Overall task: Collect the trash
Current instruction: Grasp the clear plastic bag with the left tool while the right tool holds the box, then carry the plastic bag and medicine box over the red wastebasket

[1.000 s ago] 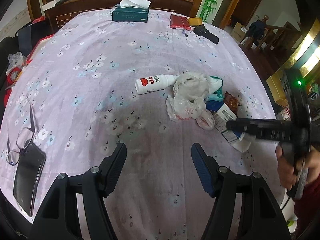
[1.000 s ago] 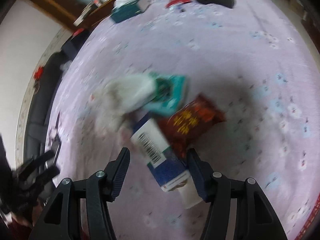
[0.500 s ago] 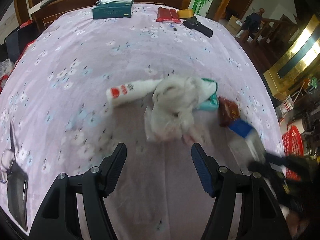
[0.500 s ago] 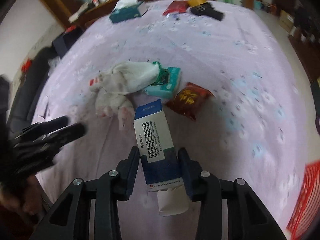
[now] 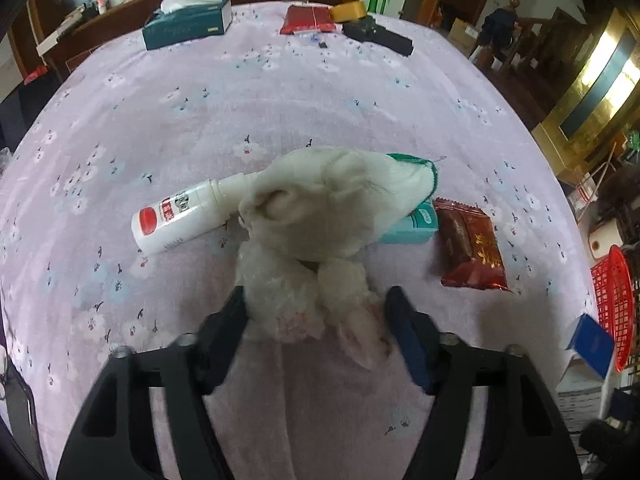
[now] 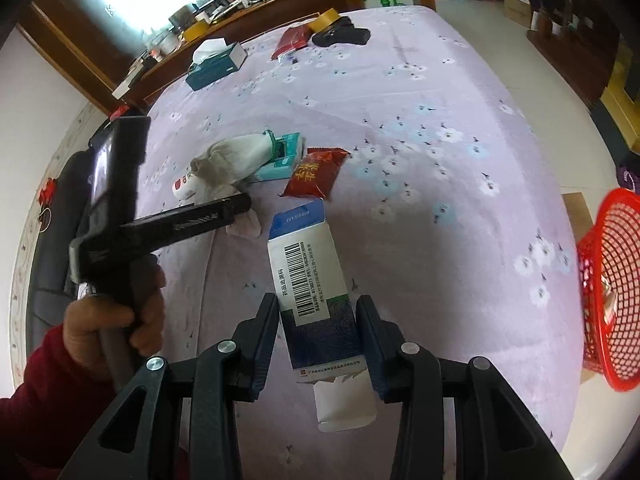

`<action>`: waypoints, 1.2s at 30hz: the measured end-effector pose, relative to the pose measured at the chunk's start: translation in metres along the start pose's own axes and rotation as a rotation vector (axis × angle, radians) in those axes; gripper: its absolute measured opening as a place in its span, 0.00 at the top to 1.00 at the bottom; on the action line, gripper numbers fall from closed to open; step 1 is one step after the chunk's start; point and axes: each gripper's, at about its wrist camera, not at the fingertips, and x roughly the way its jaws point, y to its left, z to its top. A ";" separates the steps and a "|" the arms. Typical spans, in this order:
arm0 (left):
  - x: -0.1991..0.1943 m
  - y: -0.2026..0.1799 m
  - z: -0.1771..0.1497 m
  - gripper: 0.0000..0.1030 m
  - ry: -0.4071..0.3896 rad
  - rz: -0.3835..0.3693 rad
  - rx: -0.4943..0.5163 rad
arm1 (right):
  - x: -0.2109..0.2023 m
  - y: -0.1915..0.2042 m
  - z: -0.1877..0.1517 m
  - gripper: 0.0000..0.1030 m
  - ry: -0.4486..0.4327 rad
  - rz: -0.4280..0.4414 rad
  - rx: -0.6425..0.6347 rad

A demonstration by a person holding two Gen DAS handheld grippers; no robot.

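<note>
Right gripper (image 6: 317, 316) clamps a blue-white carton (image 6: 310, 280), both pads pressed on its sides, carton lifted off the table (image 6: 440, 200) and sticking out forward past the tips. Red basket (image 6: 612, 292) sits off the right jaw side, past the table edge.

Left gripper (image 5: 316, 312) has just been closing; crumpled plastic bag (image 5: 288, 300) lies between the jaws, left pad touching it, right pad apart from it, so not gripped yet. Just ahead of the jaws: white glove (image 5: 332, 200) on top of the bag. Bottle (image 5: 180, 216) ahead-left, teal box (image 5: 416, 224) and red snack packet (image 5: 472, 252) ahead-right. A hand (image 6: 116, 316) holds the left gripper's handle.
</note>
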 end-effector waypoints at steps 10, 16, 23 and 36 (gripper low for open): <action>-0.051 0.005 -0.049 0.56 -0.071 0.006 0.061 | -0.016 0.003 -0.012 0.58 -0.041 -0.031 -0.003; -0.085 -0.018 -0.067 0.56 -0.137 -0.012 0.154 | -0.016 0.006 -0.021 0.58 -0.054 -0.051 0.012; -0.106 -0.046 -0.073 0.55 -0.162 -0.051 0.243 | -0.030 0.002 -0.024 0.58 -0.093 -0.060 0.052; -0.117 -0.088 -0.071 0.55 -0.211 -0.045 0.361 | -0.055 -0.017 -0.031 0.58 -0.142 -0.088 0.117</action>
